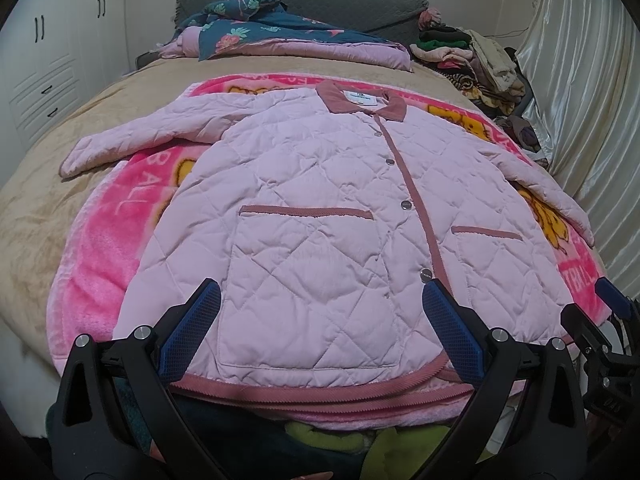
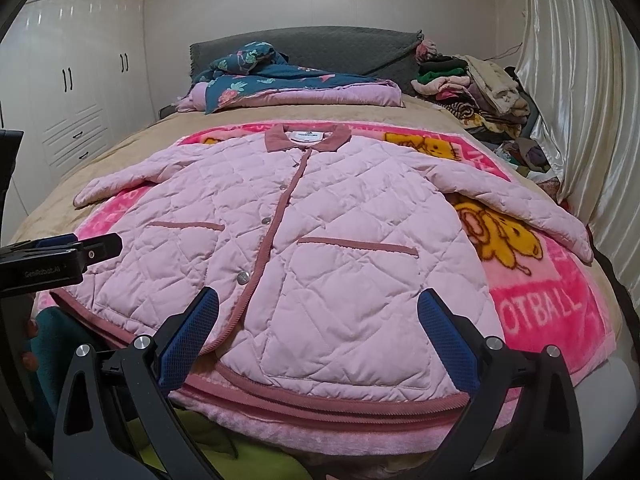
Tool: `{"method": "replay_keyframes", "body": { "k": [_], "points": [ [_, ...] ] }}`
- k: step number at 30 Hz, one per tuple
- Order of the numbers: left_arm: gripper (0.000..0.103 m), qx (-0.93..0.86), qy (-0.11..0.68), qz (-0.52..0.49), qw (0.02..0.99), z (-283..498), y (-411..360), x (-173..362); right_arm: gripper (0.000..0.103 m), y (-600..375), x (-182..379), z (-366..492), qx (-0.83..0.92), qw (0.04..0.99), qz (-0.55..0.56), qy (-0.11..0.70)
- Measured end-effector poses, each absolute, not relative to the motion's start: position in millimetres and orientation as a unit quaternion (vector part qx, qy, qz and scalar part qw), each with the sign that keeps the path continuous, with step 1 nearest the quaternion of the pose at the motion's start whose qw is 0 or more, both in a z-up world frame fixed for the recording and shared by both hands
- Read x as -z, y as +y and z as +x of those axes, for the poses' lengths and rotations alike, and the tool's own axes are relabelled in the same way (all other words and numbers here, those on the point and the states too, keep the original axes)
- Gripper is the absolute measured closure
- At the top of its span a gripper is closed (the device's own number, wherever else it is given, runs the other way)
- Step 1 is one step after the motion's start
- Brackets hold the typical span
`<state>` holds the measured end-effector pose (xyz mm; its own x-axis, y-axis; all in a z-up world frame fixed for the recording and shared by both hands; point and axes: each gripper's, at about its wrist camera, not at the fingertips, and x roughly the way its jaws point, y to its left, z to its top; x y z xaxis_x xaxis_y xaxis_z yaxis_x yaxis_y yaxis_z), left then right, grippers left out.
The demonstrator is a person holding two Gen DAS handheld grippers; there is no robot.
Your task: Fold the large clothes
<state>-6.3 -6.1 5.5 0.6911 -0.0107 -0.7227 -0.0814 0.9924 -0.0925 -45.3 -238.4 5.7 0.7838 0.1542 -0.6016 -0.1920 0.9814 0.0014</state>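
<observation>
The wardrobe [image 2: 80, 92] stands at far left. The left gripper [image 1: 320, 332] hovers over the hem with its jaws spread wide, holding nothing. The pink quilted jacket [image 1: 320, 200] lies flat, front up, snapped closed, sleeves spread, on a pink blanket [image 1: 100, 248] on the bed [image 1: 40, 208]. The right gripper [image 2: 318, 334], likewise wide and empty, hovers above the hem near the right pocket. A curtain [image 2: 580, 100] hangs at far right.
</observation>
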Motion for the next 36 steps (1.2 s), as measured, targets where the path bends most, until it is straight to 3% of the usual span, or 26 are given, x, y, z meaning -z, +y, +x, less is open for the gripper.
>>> {"method": "replay_keyframes", "body": {
  "k": [36],
  "points": [
    [0.008,-0.007,0.406,-0.057,0.912,17.1,-10.5,-1.6,0.004,-244.0,0.1,-13.8,-0.108,0.939,-0.010,0.326]
  ]
}}
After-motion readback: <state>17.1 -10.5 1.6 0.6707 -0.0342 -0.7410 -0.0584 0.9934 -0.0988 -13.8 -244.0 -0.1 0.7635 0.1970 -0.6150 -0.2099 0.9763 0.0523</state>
